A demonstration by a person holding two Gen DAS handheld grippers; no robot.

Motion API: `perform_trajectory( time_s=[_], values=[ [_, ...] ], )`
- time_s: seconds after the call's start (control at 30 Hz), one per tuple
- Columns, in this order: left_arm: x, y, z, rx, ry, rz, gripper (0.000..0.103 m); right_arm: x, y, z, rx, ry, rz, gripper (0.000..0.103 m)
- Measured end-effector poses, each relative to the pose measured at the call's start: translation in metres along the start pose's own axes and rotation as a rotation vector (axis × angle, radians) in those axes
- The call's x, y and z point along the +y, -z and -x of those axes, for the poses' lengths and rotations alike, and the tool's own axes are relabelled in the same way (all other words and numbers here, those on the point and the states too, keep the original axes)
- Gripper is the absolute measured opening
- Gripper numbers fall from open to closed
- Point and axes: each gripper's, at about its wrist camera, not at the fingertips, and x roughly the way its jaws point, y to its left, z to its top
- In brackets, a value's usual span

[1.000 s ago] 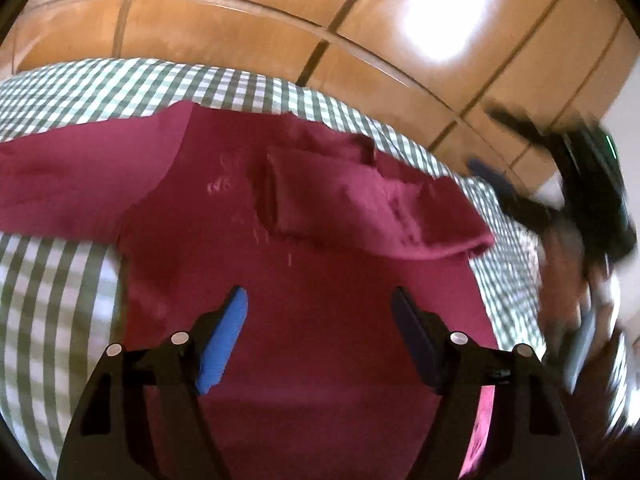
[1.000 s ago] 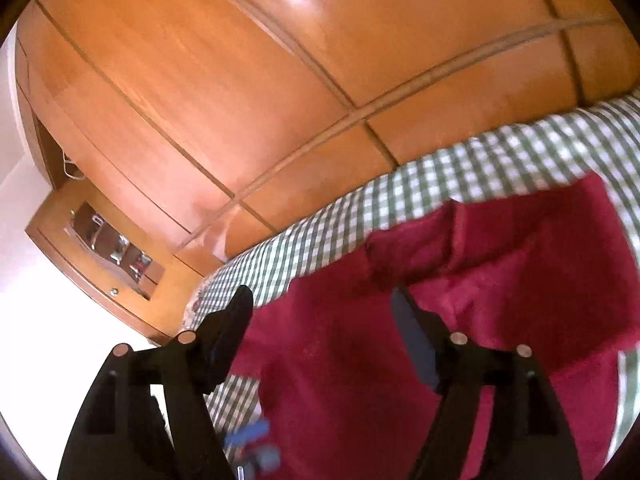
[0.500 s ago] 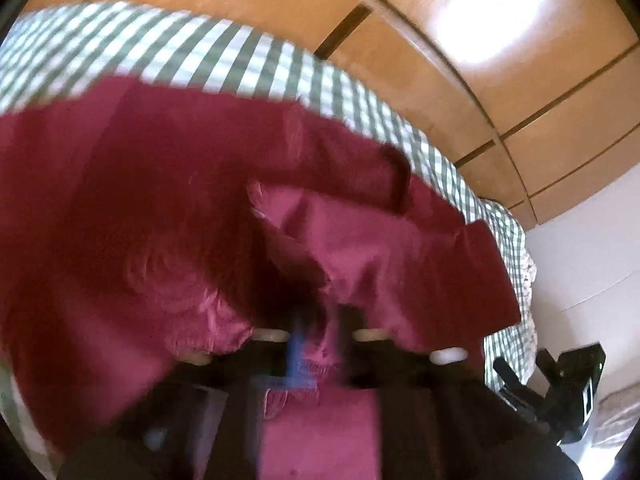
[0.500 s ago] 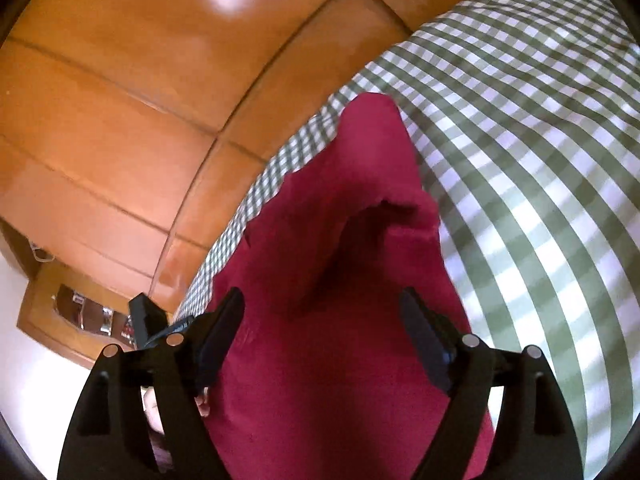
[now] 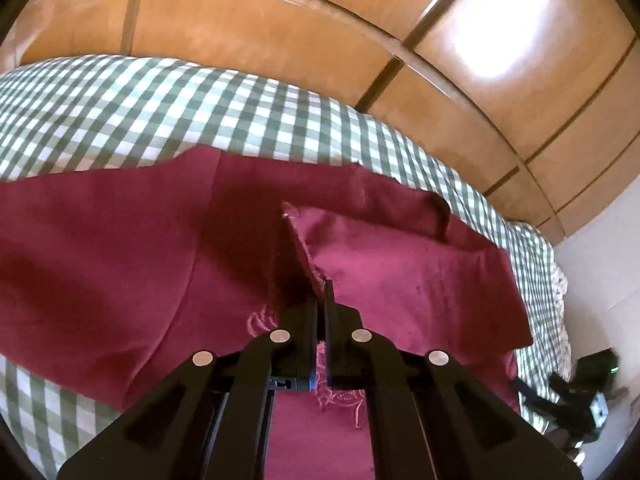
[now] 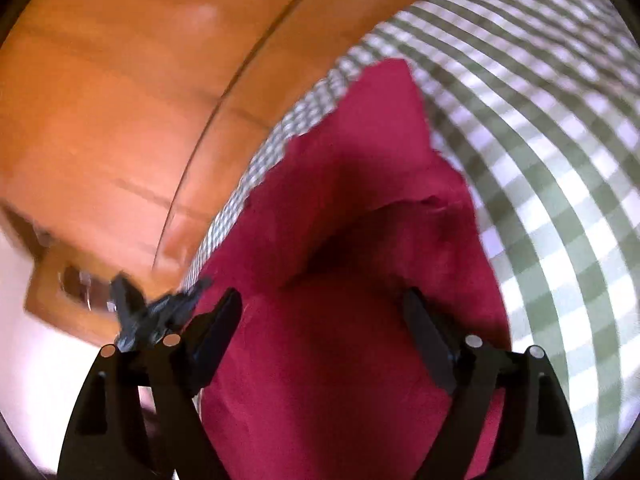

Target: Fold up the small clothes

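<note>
A dark red garment (image 5: pixel 120 256) lies spread on a green-and-white checked bedspread (image 5: pixel 160 112). Its right part is folded over the middle (image 5: pixel 400 272). My left gripper (image 5: pixel 320 292) is shut on the frayed edge of that folded flap. In the right wrist view the same red garment (image 6: pixel 340 240) lies below my right gripper (image 6: pixel 320 312), which is open and holds nothing, just above the cloth. The left gripper (image 6: pixel 160 308) shows blurred at the left of that view.
A wooden panelled wardrobe (image 5: pixel 280 40) stands behind the bed. The right gripper (image 5: pixel 576 396) shows at the lower right of the left wrist view, past the bed's edge. Checked bedspread (image 6: pixel 560 140) lies to the right of the garment.
My left gripper has closed on the edge of the folded flap. My right gripper has swung over the garment's far end and stays open.
</note>
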Motion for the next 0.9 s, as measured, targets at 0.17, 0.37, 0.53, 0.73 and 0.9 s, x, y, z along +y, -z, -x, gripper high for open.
perform_trajectory(
  time_s=[0.17, 0.37, 0.53, 0.73, 0.9],
  values=[
    [-0.013, 0.000, 0.023, -0.090, 0.010, -0.078, 0.001, 0.033, -0.039, -0.011, -0.081, 0.140, 0.131, 0.077],
    [-0.007, 0.003, 0.013, -0.058, -0.171, -0.120, 0.002, 0.009, -0.029, -0.071, 0.011, 0.408, 0.197, 0.066],
    [0.005, 0.016, 0.019, -0.093, -0.272, -0.071, 0.003, 0.015, -0.020, -0.074, -0.016, 0.456, 0.264, 0.066],
    [-0.030, 0.013, 0.007, -0.113, -0.192, -0.156, 0.003, 0.049, -0.038, -0.065, -0.097, 0.429, 0.283, 0.074],
    [-0.019, 0.015, -0.044, 0.016, -0.274, -0.121, 0.004, 0.021, -0.039, -0.113, 0.018, 0.564, 0.301, 0.078]
  ],
)
